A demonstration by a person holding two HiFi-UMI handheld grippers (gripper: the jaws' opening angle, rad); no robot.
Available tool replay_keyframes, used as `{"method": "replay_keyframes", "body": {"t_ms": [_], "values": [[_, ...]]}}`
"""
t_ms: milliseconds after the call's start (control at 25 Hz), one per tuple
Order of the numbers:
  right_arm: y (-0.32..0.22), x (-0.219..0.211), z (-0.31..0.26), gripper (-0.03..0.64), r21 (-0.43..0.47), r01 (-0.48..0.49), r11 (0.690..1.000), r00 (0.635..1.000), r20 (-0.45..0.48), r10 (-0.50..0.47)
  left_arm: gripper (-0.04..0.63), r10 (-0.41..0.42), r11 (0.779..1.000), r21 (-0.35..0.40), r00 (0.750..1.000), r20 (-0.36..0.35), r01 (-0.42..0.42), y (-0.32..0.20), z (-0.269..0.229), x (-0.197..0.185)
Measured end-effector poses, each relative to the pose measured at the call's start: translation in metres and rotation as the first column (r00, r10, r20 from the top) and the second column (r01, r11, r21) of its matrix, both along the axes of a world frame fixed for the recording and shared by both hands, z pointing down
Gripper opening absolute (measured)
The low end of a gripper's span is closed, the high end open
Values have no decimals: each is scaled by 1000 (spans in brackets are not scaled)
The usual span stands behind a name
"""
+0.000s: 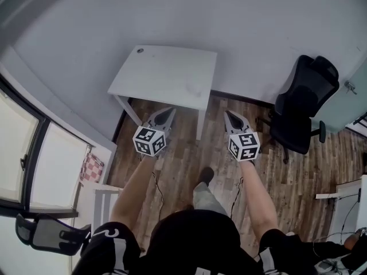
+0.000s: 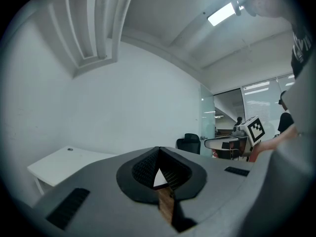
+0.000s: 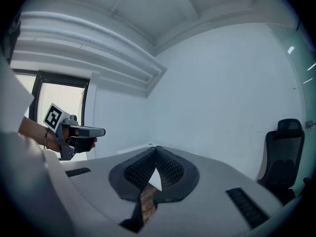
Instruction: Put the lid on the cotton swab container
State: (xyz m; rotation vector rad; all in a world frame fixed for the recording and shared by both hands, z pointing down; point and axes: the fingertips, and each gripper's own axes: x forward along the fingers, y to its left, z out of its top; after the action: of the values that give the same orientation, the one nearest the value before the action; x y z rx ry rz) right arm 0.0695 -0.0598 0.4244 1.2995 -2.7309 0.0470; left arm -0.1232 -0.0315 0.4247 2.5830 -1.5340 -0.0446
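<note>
Forearms [image 1: 135, 188] held both tongs level toward the bench [image 1: 172, 76] at 12 o'clock, apparently an approach posture. Left tongs [image 1: 170, 112] and right tongs [image 1: 229, 114] were closed and empty. No swab container or lid was identifiable. Only a small round item [image 1: 140, 50] sat at the bench's 11 o'clock corner, its contents indiscernible.
</note>
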Motion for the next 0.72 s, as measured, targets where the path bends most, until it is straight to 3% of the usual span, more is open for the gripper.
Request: {"method": "replay_keyframes", "body": {"t_ms": [720], "values": [[-175, -24, 23, 12, -60, 47, 997, 999, 5, -46, 25, -42, 998, -50, 999, 9, 43, -164, 15, -15]]}}
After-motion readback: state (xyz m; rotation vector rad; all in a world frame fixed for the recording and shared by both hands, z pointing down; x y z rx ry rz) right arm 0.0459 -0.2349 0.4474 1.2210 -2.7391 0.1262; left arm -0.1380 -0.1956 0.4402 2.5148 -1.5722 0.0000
